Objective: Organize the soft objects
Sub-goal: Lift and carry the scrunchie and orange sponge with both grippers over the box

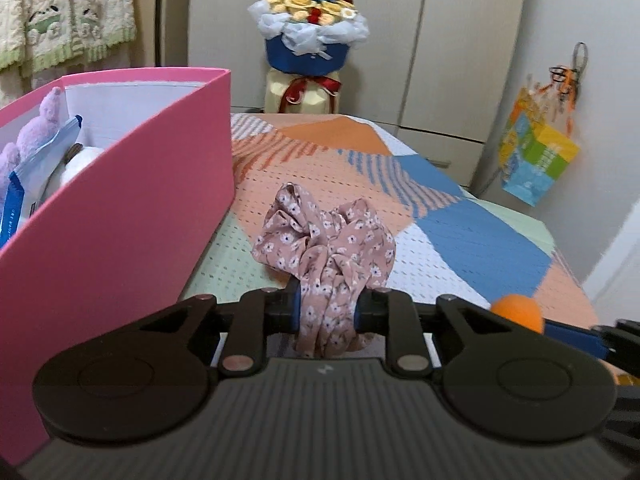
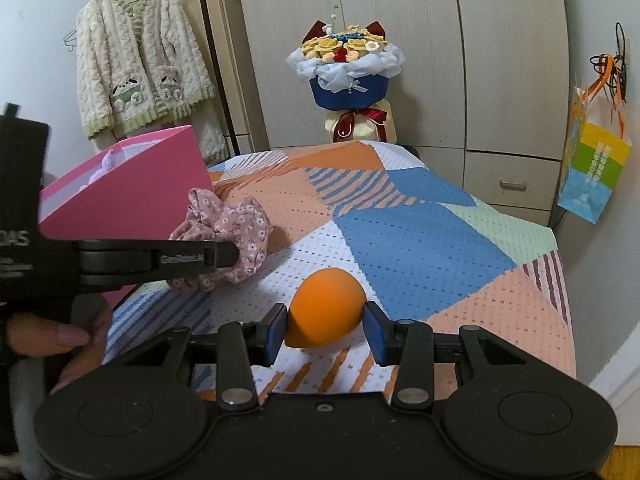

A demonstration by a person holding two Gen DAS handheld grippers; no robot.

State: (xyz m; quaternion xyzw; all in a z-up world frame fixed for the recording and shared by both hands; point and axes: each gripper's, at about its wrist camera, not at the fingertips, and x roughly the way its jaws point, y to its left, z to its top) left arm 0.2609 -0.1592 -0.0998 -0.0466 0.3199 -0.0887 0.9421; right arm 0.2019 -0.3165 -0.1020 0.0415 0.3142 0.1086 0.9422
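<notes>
My left gripper is shut on a pink floral scrunchie and holds it just right of the pink box. The scrunchie also shows in the right wrist view, with the left gripper clamped on it. My right gripper has its blue pads on both sides of an orange makeup sponge that rests on the bed; the left pad touches it, the right pad is at its edge. The sponge shows at the lower right of the left wrist view. The box holds a purple plush toy and a white-blue pouch.
The patchwork bedspread covers the bed, whose right edge drops off near the wall. A flower bouquet stands at the bed's far end before a wardrobe. A cardigan hangs at the left. A colourful bag hangs at the right.
</notes>
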